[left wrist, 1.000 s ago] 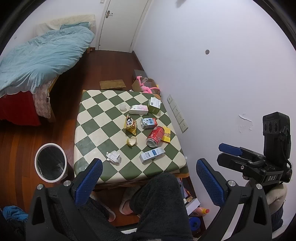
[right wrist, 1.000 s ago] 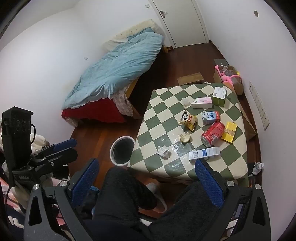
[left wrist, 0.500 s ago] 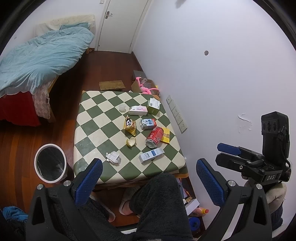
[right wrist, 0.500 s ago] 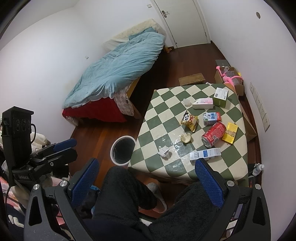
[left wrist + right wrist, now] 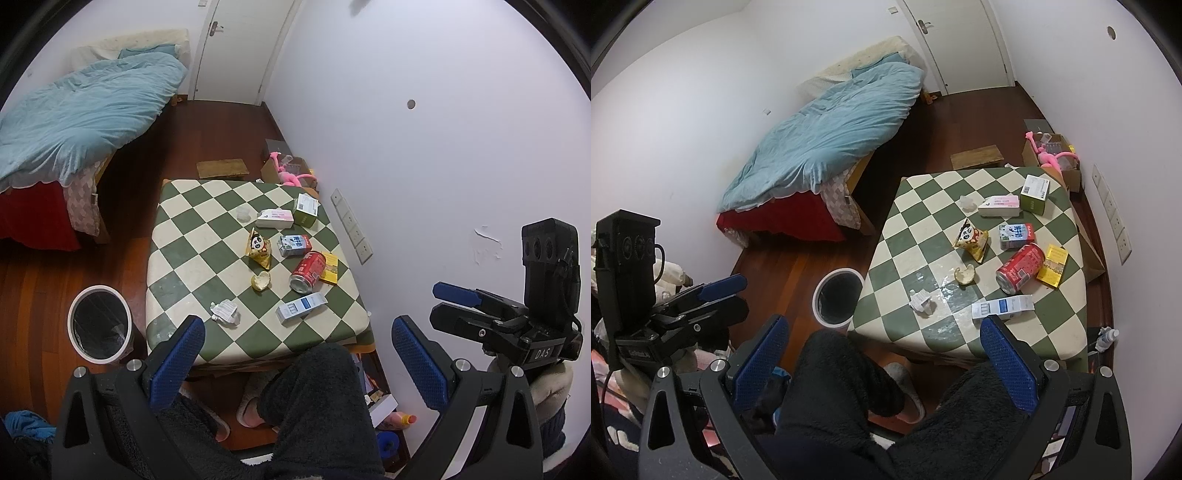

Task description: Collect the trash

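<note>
A green-and-white checked table holds several pieces of trash: a red can, a crumpled paper, a blue-white carton, a panda snack bag, a peel scrap and small boxes. A white bin with a black liner stands on the floor left of the table. My left gripper and right gripper are both open and empty, held high above my knees, well short of the table.
A bed with a blue duvet lies left of the table. The white wall runs along the table's right side. A cardboard box with a pink toy sits beyond the table. Wooden floor surrounds the bin.
Both views have drifted slightly back and up from the table. Both grippers stay open and nothing on the table has moved.
</note>
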A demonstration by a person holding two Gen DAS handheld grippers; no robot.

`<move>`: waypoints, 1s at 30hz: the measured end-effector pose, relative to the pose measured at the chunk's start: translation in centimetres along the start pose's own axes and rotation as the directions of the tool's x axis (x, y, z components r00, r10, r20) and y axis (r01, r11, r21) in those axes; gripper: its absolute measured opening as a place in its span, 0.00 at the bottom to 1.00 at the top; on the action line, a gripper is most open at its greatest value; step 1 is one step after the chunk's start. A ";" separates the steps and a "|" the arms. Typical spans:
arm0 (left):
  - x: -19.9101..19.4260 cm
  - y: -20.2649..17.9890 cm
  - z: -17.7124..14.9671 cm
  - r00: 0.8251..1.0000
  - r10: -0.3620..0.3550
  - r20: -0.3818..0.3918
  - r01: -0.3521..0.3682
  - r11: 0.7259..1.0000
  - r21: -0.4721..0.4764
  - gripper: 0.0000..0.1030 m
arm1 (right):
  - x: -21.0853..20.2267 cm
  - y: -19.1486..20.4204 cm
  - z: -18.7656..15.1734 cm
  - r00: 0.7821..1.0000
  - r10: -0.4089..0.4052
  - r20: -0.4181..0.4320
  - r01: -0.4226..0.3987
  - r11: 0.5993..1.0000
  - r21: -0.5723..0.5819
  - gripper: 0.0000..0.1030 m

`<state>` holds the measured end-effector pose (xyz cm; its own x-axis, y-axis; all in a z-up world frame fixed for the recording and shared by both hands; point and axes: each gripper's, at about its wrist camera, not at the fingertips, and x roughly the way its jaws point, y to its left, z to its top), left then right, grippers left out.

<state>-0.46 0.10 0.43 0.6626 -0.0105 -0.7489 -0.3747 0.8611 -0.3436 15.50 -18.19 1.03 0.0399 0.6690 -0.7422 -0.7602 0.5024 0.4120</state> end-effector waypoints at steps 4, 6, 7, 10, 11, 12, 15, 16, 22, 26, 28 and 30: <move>0.0 -0.1 -0.1 1.000 -0.003 0.000 0.003 1.000 0.000 1.00 | 0.0 0.2 -0.2 1.000 -0.001 0.001 0.001 1.000 -0.002 1.00; 0.0 -0.1 0.0 1.000 -0.004 0.000 0.004 1.000 0.001 1.00 | 0.0 0.4 -0.1 1.000 -0.002 0.002 0.002 1.000 -0.002 1.00; 0.1 -0.1 0.0 1.000 -0.003 0.000 0.003 1.000 0.001 1.00 | 0.0 0.2 -0.2 1.000 -0.001 0.001 0.001 1.000 -0.002 1.00; 0.0 -0.2 0.1 1.000 -0.004 -0.001 0.004 1.000 0.001 1.00 | 0.0 0.2 -0.2 1.000 -0.001 0.001 0.001 1.000 -0.002 1.00; 0.0 -0.2 0.1 1.000 -0.004 0.000 0.004 1.000 0.001 1.00 | 0.0 0.3 -0.2 1.000 -0.002 0.001 0.002 1.000 -0.003 1.00; 0.0 -0.2 0.1 1.000 -0.005 0.000 0.005 1.000 0.001 1.00 | 0.0 0.4 -0.1 1.000 -0.002 0.002 0.002 1.000 -0.003 1.00; 0.0 -0.2 0.0 1.000 -0.005 -0.001 0.005 1.000 0.002 1.00 | -0.1 0.4 -0.1 1.000 0.000 0.002 0.000 1.000 -0.004 1.00; 0.0 -0.2 0.1 1.000 -0.006 -0.001 0.006 1.000 0.002 1.00 | -0.1 0.3 -0.1 1.000 -0.002 0.002 0.002 1.000 -0.005 1.00; 0.0 -0.5 0.3 1.000 -0.007 0.000 0.007 1.000 0.003 1.00 | -0.1 0.4 -0.1 1.000 -0.002 0.003 0.002 1.000 -0.005 1.00; 0.0 -0.5 0.3 1.000 -0.007 0.000 0.007 1.000 0.004 1.00 | -0.1 0.5 -0.1 1.000 -0.002 0.003 0.002 1.000 -0.007 1.00; 0.0 -0.4 0.3 1.000 -0.006 0.001 0.006 1.000 0.003 1.00 | -0.2 0.5 -0.1 1.000 -0.001 0.003 0.001 1.000 -0.007 1.00; 0.0 -0.4 0.3 1.000 -0.007 0.000 0.007 1.000 0.003 1.00 | -0.2 0.6 -0.1 1.000 -0.002 0.004 0.002 1.000 -0.007 1.00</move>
<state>-0.11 -0.13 0.76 0.6655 -0.0166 -0.7462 -0.3677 0.8627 -0.3471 15.01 -18.03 1.36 0.0442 0.6700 -0.7410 -0.7643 0.5004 0.4068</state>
